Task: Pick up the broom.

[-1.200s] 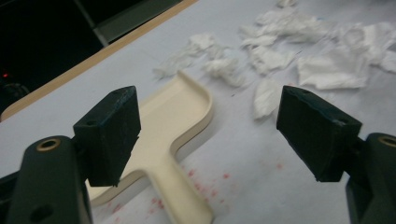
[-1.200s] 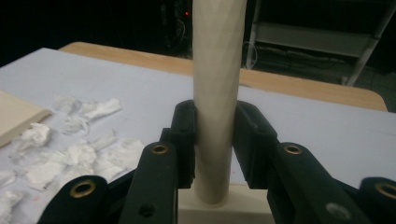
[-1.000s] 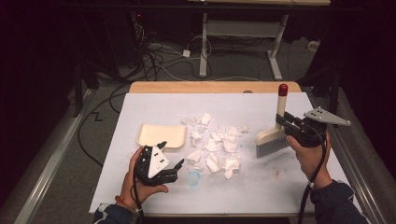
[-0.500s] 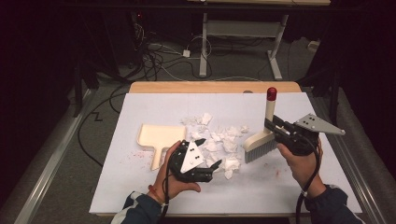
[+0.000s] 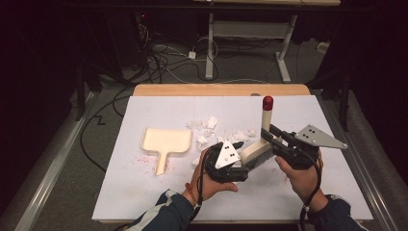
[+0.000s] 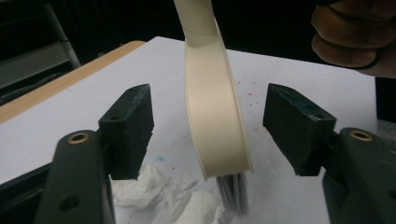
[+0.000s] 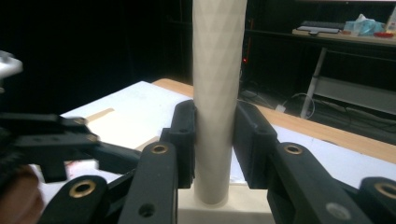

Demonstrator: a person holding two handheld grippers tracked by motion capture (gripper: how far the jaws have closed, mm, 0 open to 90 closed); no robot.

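While the right gripper (image 5: 275, 139) clamps the cream, red-capped brush's (image 5: 260, 144) upright handle, the left gripper (image 6: 208, 128) stands wide – brush head between its jaws (apparently untouched), bristles over crumpled white paper scraps (image 5: 211, 130) – cream dustpan (image 5: 166, 142) lying leftward.

The hand brush (image 5: 257, 151) is cream-coloured, with a long textured handle tipped in red and dark bristles under a flat head. It stands handle-up and slightly tilted on the white sheet (image 5: 308, 197), nearer the sheet's right edge than its left, bristles down among crumpled white paper scraps (image 5: 211, 127). The right gripper (image 7: 212, 135) clamps its handle.
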